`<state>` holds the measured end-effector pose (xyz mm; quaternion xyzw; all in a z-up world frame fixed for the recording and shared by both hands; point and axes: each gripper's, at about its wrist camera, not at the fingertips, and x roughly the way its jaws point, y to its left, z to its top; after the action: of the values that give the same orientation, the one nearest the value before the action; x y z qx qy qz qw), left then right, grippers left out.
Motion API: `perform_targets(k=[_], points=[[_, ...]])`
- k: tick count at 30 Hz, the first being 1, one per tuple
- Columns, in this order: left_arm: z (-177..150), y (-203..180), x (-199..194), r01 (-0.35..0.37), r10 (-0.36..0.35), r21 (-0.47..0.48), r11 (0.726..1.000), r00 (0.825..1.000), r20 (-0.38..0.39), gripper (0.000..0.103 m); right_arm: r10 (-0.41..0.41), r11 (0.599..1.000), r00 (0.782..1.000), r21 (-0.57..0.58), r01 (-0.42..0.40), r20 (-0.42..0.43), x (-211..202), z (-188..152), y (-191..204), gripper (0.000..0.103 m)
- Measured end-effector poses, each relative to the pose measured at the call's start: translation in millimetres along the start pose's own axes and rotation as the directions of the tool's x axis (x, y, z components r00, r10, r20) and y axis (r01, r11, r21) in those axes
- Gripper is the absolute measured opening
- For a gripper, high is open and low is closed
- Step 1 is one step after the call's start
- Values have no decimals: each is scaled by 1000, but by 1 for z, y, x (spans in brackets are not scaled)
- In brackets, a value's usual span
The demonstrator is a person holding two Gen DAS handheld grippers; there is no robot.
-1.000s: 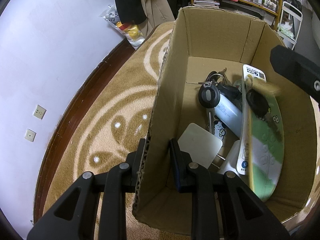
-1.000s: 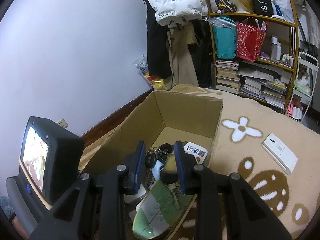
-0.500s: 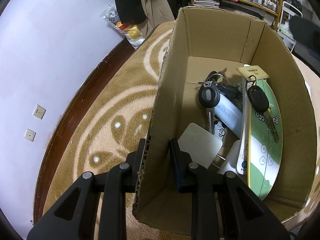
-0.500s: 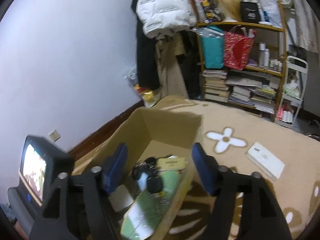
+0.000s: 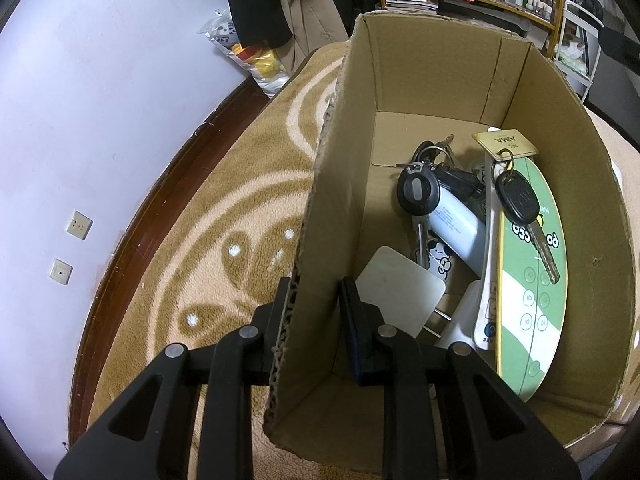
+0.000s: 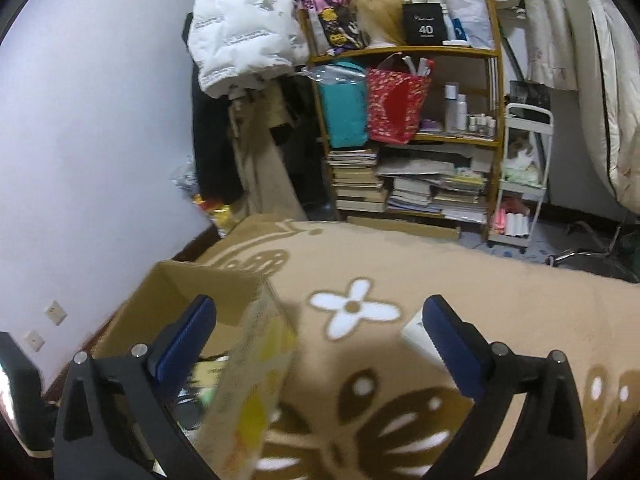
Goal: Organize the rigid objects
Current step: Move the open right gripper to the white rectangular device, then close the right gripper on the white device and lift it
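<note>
An open cardboard box (image 5: 424, 64) stands on the brown patterned carpet. My left gripper (image 5: 314, 304) is shut on the box's left wall, one finger outside and one inside. Inside the box lie a green and white oval board (image 5: 532, 304), a black car key with a tan tag (image 5: 518, 200), a second black key bunch (image 5: 418, 190), a white cylinder (image 5: 456, 224) and a white square plate (image 5: 398, 290). My right gripper (image 6: 320, 326) is open and empty above the box's right wall (image 6: 256, 364). A white flat device (image 6: 418, 334) lies on the carpet behind its right finger.
A purple wall with sockets (image 5: 78, 224) and dark wooden skirting runs along the left. At the back stand a shelf (image 6: 416, 136) with books and bags, hanging coats (image 6: 240, 52) and a white trolley (image 6: 524, 176). A plastic bag (image 5: 248, 60) lies by the wall.
My right gripper let go of the key with the tan tag, which now lies on the green board, then opened wide, rose and swung right. The left gripper kept its hold.
</note>
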<state>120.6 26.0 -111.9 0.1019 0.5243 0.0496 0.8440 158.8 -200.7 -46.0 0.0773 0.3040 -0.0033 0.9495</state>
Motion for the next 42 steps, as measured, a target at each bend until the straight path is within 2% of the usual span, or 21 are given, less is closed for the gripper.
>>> perform_targets(k=[7,15,22,30,32,34,36,39,42], points=[[0,-3,0,-4,4,6,1000,1000,-3,22,-53,999,998,-8,53,-29,24,2,-35,103],[1,-3,0,-4,4,6,1000,1000,-5,22,-94,996,988,-14,93,-123,55,-13,-78,103],[3,-3,2,-5,5,9,1000,1000,-5,22,-70,995,979,57,82,-189,78,-27,-113,103],[7,-5,3,-12,12,9,1000,1000,-11,22,-82,996,962,12,88,-259,103,-44,-119,103],[8,-5,4,-14,14,10,1000,1000,-11,23,-92,995,953,2,97,-290,111,-50,-119,103],[8,-4,4,-14,14,9,1000,1000,-12,23,-89,996,955,-10,90,-285,111,-52,-118,94],[9,-4,4,-13,13,8,1000,1000,-12,23,-72,997,957,-2,75,-281,109,-51,-118,74],[10,-4,5,-13,13,8,1000,1000,-14,23,-60,998,956,-9,60,-288,104,-50,-116,58],[10,-3,5,-14,14,9,1000,1000,-15,23,-65,998,954,-33,58,-293,100,-50,-112,53]])
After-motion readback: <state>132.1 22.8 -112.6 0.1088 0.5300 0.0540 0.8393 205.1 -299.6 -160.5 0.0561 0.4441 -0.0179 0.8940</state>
